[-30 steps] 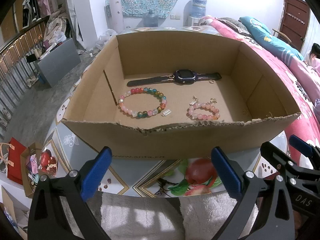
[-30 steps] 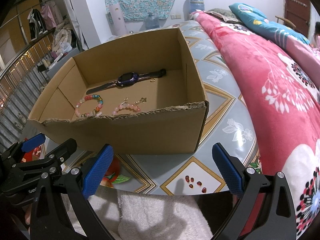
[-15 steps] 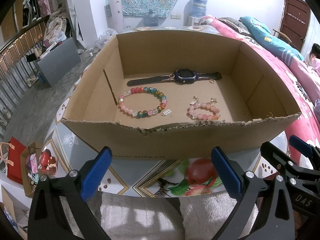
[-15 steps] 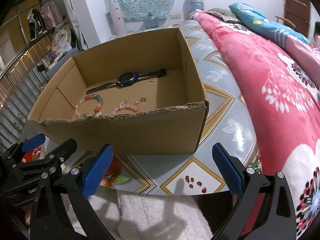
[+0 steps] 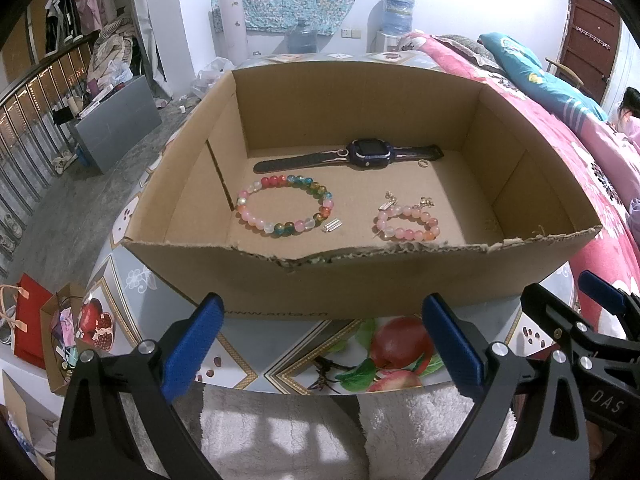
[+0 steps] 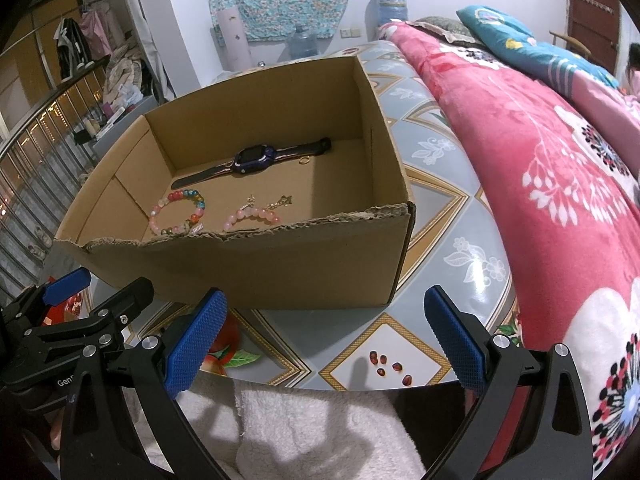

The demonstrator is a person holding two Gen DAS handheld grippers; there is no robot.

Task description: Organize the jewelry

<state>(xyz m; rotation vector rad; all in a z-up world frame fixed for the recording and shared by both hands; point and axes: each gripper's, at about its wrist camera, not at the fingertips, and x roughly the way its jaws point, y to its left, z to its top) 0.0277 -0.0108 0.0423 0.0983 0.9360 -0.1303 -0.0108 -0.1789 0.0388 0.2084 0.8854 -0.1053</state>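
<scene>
Bracelets [image 5: 285, 205] — 2, whole only from left wrist; left gripper [image 5: 320, 344], right gripper [image 6: 326, 334] gape, holding nothing.

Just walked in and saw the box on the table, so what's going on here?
A person holds a claw in each hand, and both the left claw and the right claw hover open and empty in front of a cardboard box. Inside lie a watch, a multicolored bead bracelet, a pink bead bracelet and a small ring. Nothing is being gripped at this moment.
</scene>
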